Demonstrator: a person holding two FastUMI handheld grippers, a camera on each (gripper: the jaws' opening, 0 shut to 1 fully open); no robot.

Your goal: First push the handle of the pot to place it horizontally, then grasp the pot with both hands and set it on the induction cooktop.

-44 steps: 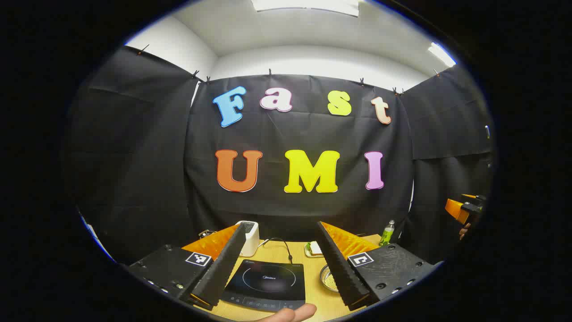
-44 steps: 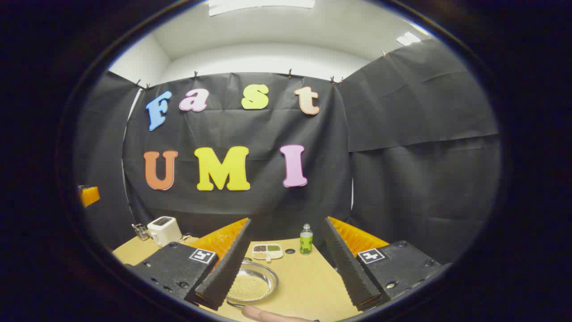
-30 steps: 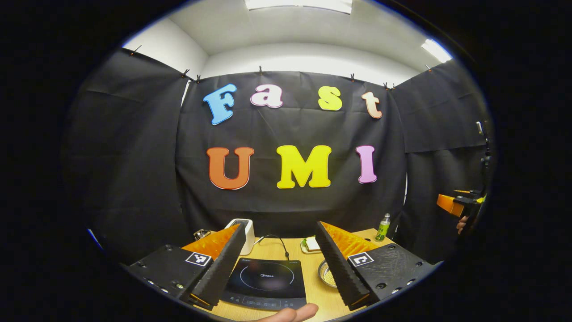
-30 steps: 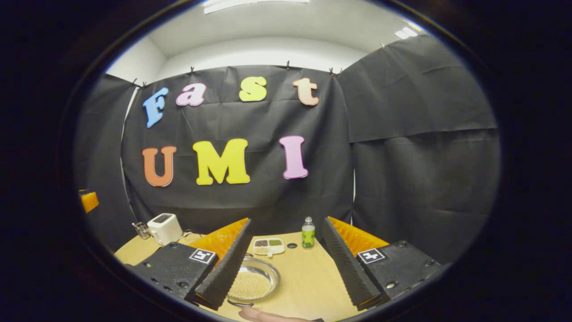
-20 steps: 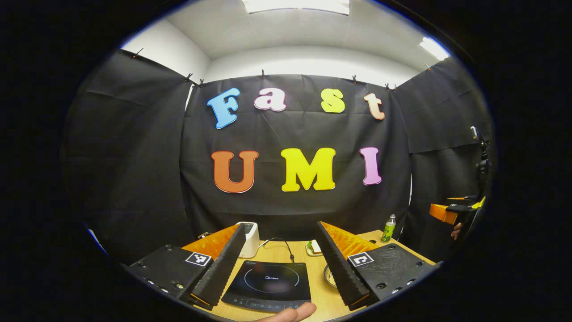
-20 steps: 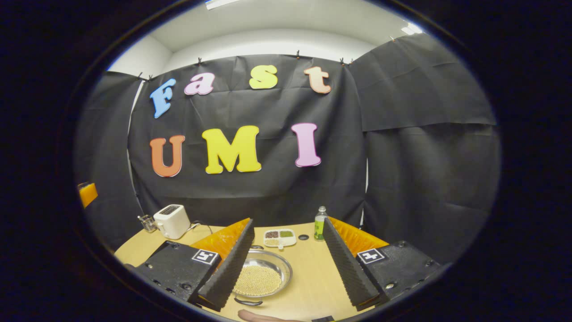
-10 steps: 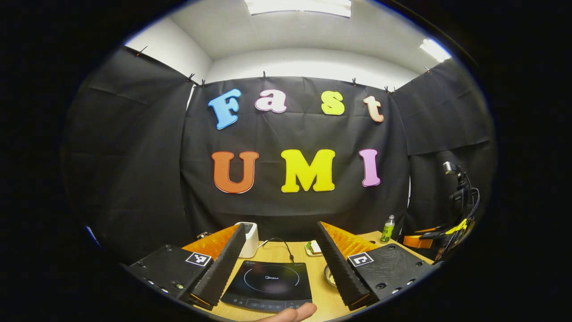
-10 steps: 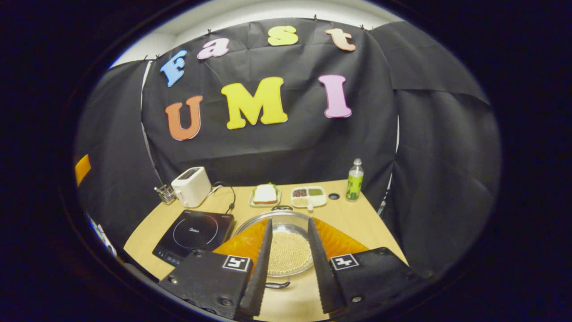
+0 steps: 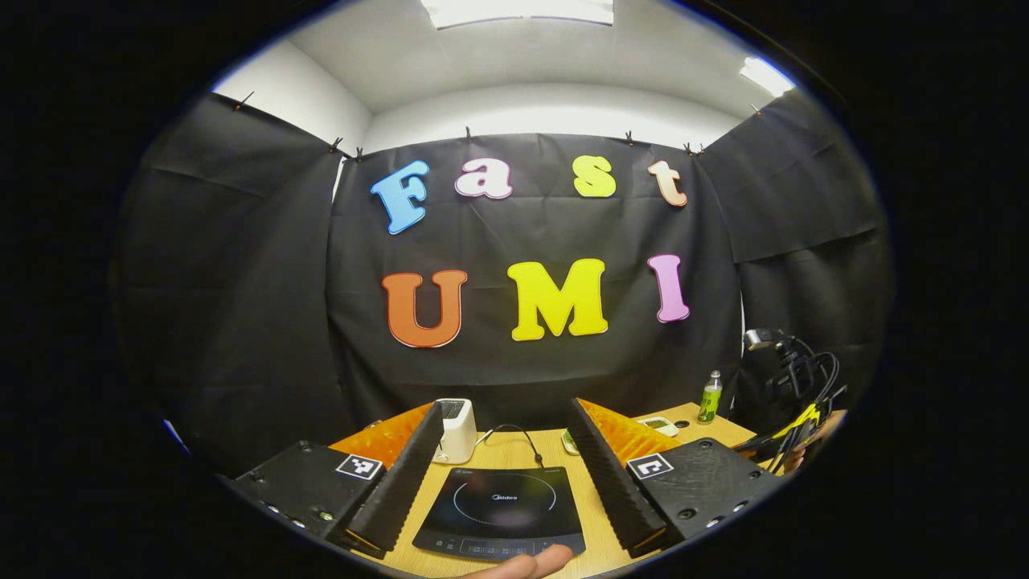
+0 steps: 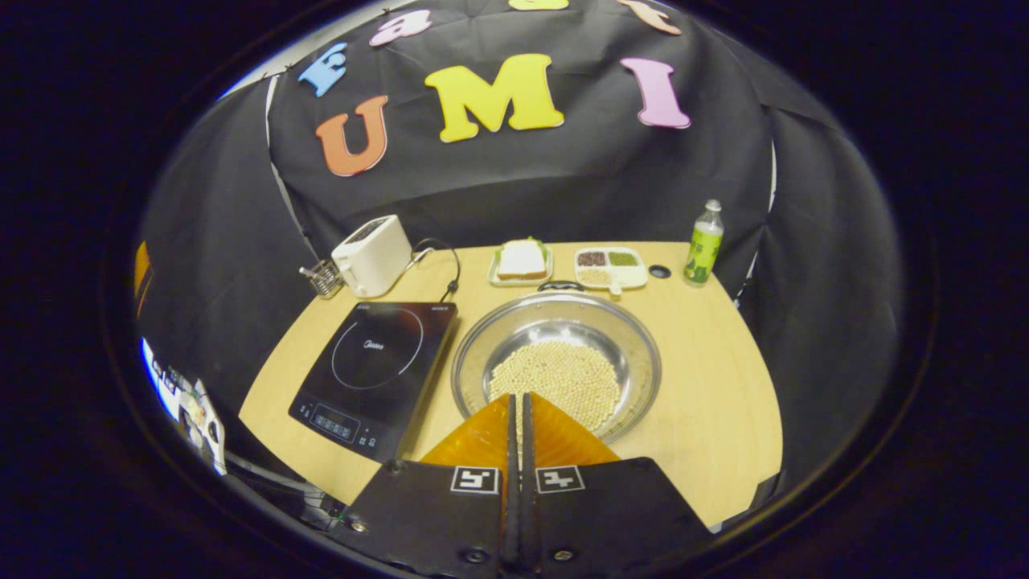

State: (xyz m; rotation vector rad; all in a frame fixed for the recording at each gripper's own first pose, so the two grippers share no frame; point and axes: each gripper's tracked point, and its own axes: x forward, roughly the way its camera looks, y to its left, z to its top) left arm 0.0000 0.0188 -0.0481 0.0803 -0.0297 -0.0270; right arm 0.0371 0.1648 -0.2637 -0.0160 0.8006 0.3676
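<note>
The pot (image 10: 556, 354) sits on the worktop (image 10: 715, 362) just ahead of the right hand-held gripper (image 10: 515, 402), a wide shallow steel pan with pale round beans in the middle. One small dark handle (image 10: 560, 285) shows at its far rim, pointing away from this gripper; the near rim is hidden behind the gripper's fingers, so I cannot tell if a second handle is there. The right hand-held gripper has its fingers pressed together with nothing between them, and the tips are over the near side of the pot; whether they touch it I cannot tell.

Just to the left of the pot, from this gripper, lies the induction cooktop (image 10: 376, 366), flat and with nothing on it. The pot is beside it, very near but apart.

The left hand-held gripper (image 9: 504, 482) is spread wide and holds nothing. The induction cooktop (image 9: 502, 511) lies below and ahead of it, between its two fingers.

Farther away, along the back of the worktop, stand a white toaster (image 10: 371, 256), a plate with a sandwich (image 10: 521, 262), a divided tray of beans (image 10: 610, 266) and a green bottle (image 10: 703, 234).

In my judgement the task is at its beginning: the handle is not yet pushed to lie across, the two-handed grasp is not made, and the pot is not on the cooktop
</note>
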